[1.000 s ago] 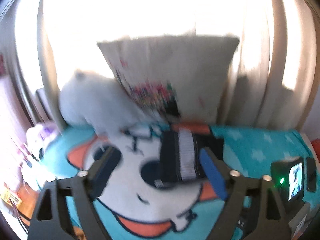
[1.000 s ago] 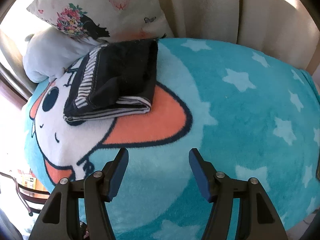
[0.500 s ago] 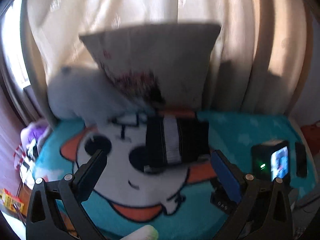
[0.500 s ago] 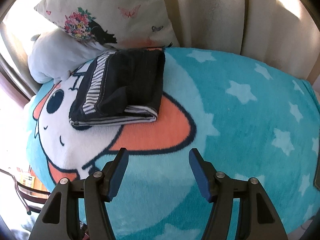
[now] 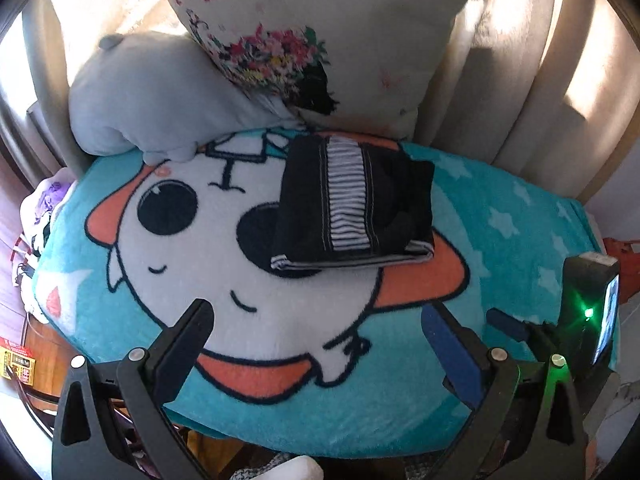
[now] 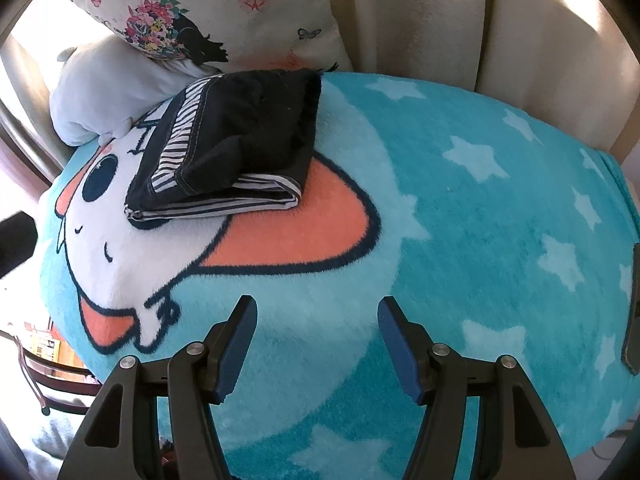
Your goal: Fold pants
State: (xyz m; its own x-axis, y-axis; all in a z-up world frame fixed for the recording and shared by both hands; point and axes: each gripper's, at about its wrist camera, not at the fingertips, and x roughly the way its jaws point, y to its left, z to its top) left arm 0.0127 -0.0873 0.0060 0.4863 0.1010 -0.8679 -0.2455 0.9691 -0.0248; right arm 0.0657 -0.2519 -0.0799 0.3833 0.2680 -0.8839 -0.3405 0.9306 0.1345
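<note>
Lying folded: one pants (image 5: 356,204)

Folded pants (image 5: 356,204) on blanket (image 5: 500,240), just before pillows (image 5: 360,32), prob. touching; both grippers nearer cam.

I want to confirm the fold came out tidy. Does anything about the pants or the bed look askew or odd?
Mostly tidy. The folded pants lie in a compact stack on the blanket, but the top dark layer bunches and lifts near the front, showing the striped layer underneath. Both grippers are open and clear of the pants.
</note>
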